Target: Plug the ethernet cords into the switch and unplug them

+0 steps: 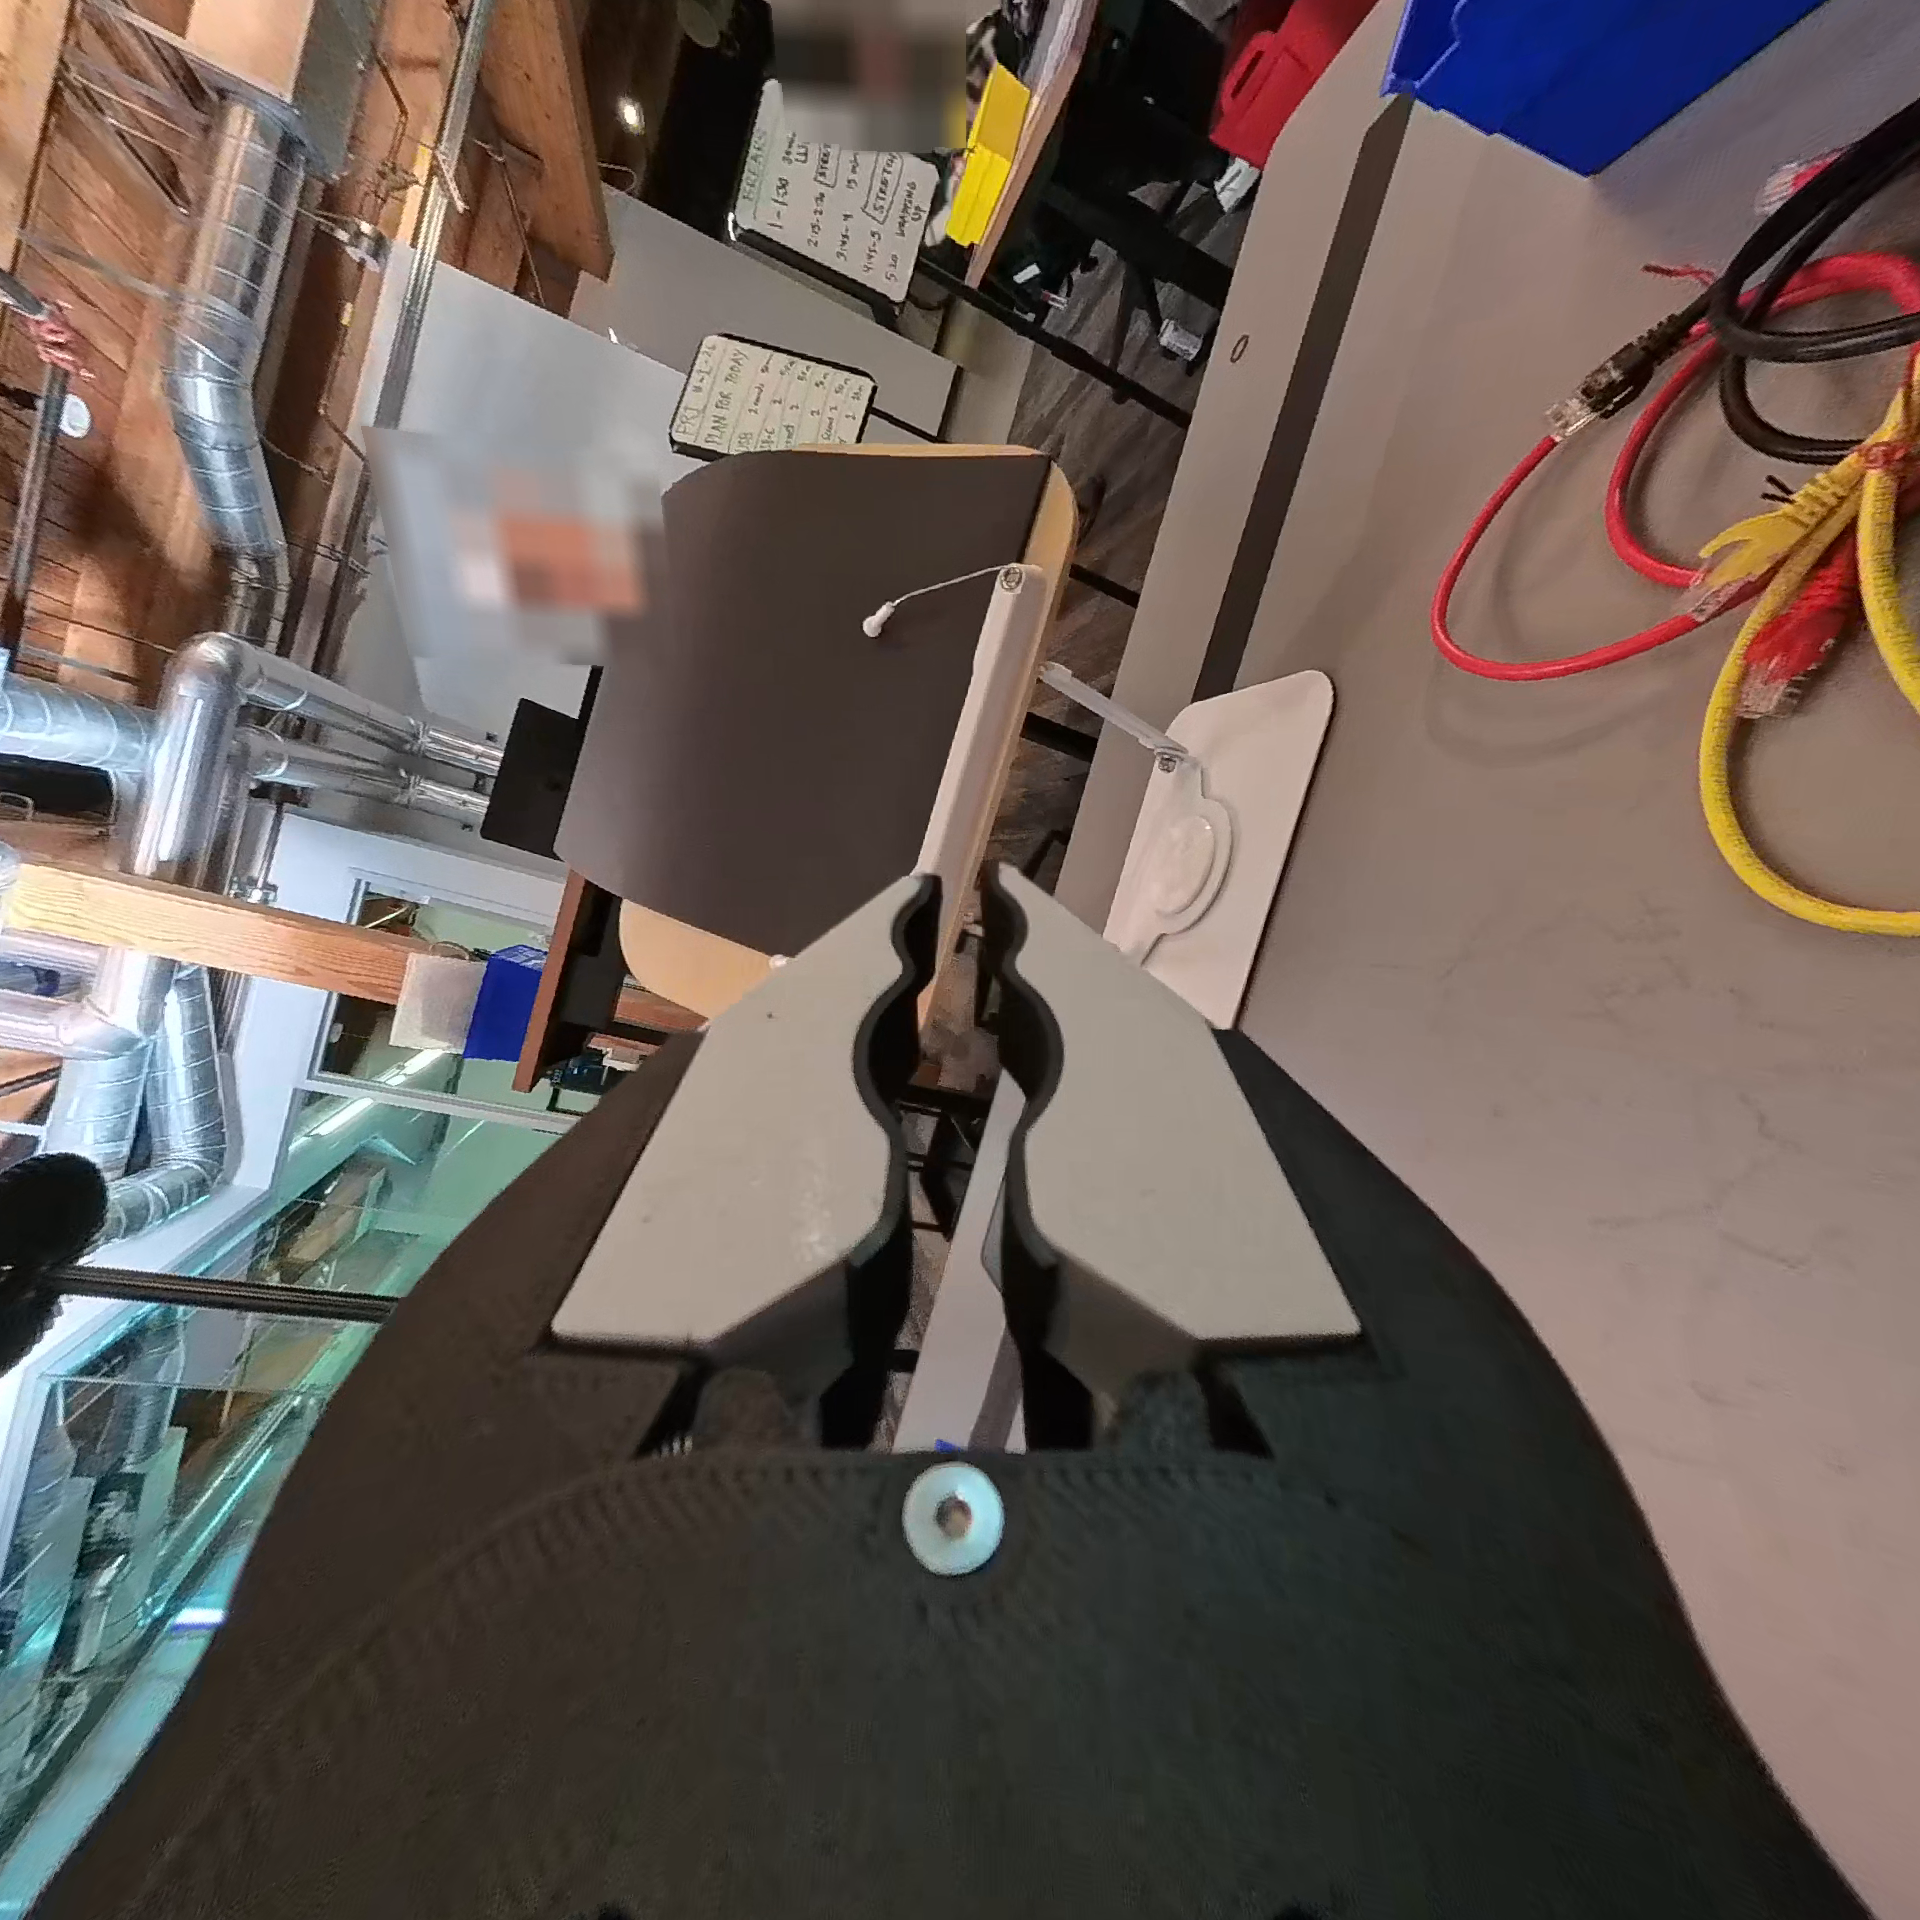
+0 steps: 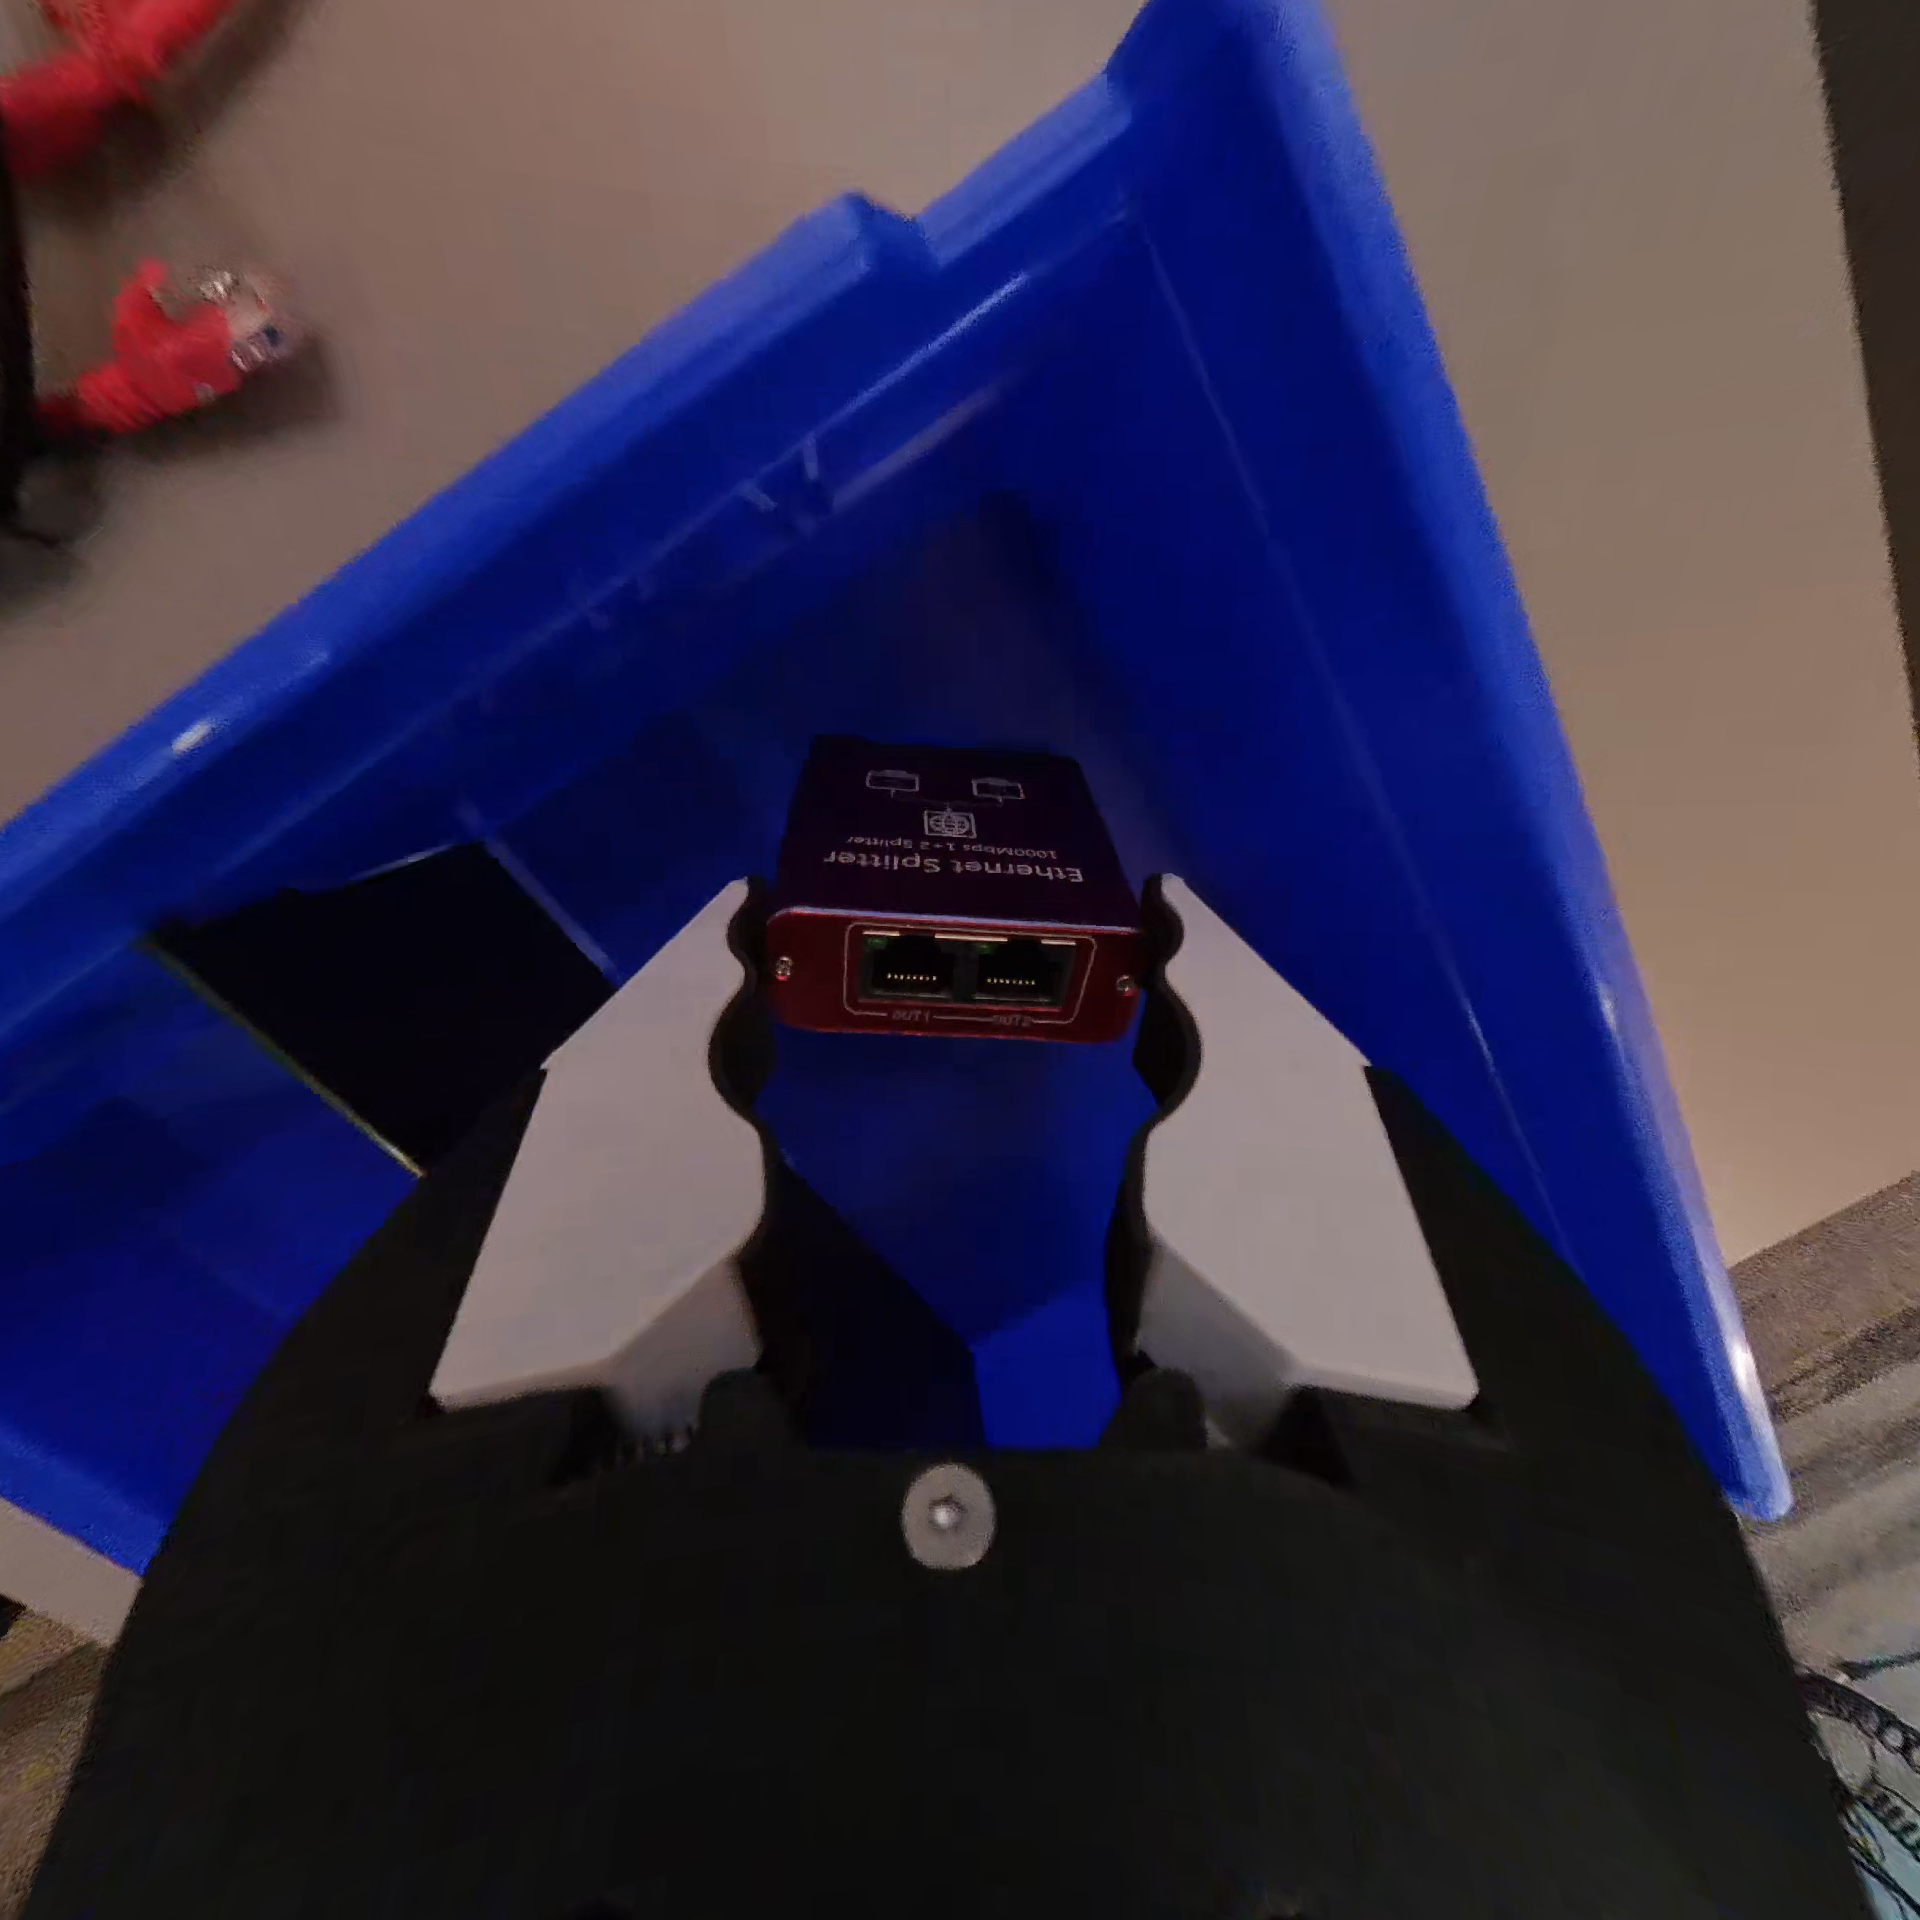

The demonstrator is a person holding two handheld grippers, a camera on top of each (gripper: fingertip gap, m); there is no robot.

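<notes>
Grey worktop point(image 1: 1507, 1039) fills the right of the left wrist view, bearing loose red cord point(image 1: 1496, 582), yellow cord point(image 1: 1745, 821) and black cord point(image 1: 1766, 260); left gripper point(image 1: 961, 904) hangs off the worktop edge, fingers nearly together, holding nothing. Right wrist view: blue bin point(image 2: 1299, 520) on the worktop; inside it the switch point(image 2: 951, 883), two empty ports facing the camera; right gripper point(image 2: 951, 914) with fingers point(image 2: 1169, 935) at either side of its near end, contact not certain
</notes>
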